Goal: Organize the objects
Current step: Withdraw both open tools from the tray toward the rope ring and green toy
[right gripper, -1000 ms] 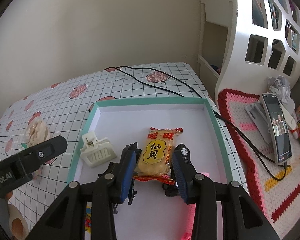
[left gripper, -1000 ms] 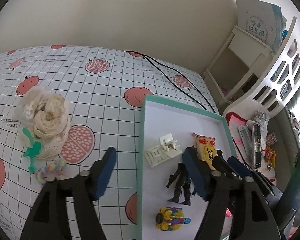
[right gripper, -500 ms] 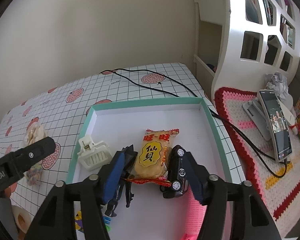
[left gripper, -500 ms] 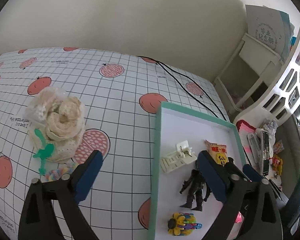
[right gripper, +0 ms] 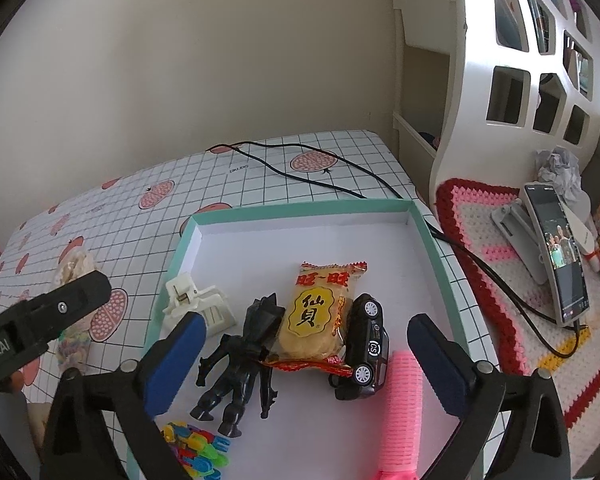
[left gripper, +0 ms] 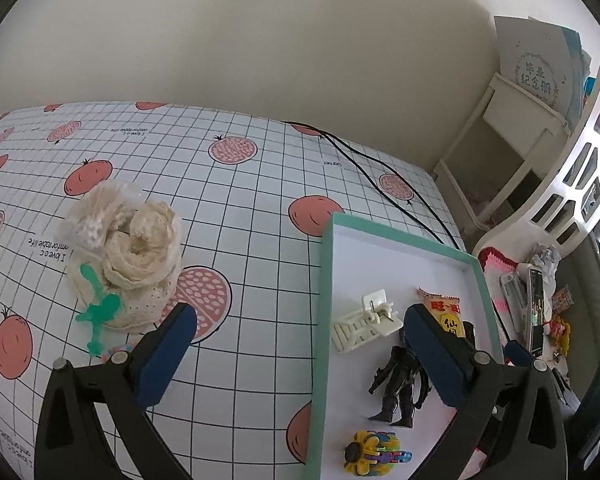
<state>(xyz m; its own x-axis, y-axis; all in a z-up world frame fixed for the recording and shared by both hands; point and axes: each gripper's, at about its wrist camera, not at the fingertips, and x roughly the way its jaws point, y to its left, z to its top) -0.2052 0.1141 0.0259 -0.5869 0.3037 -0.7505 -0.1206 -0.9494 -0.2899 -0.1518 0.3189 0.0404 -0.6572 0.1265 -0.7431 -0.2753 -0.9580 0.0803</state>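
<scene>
A teal-rimmed white tray (right gripper: 428, 236) (left gripper: 325, 280) holds a yellow snack packet (right gripper: 320, 314) (left gripper: 444, 312), a black figure (right gripper: 240, 360) (left gripper: 398, 380), a black toy car (right gripper: 366, 340), a white clip (right gripper: 198, 306) (left gripper: 366, 322), a pink roller (right gripper: 400, 408) and a colourful toy (left gripper: 374, 454) (right gripper: 196, 452). My right gripper (right gripper: 306, 364) hangs open above the packet and holds nothing. My left gripper (left gripper: 296, 354) is open over the tray's left rim. A cream lace bundle (left gripper: 136, 248) with a green piece (left gripper: 98, 314) lies on the tablecloth to the left.
A black cable (right gripper: 320, 176) runs across the grid tablecloth (left gripper: 240, 208) behind the tray. A white shelf unit (right gripper: 520, 72) stands at the right. A phone on a stand (right gripper: 556, 264) rests on a crochet mat (right gripper: 480, 220).
The right gripper opened, let go of the snack packet and drew back, uncovering the toy car. The left gripper drew back and turned left, its jaws spreading a little wider.
</scene>
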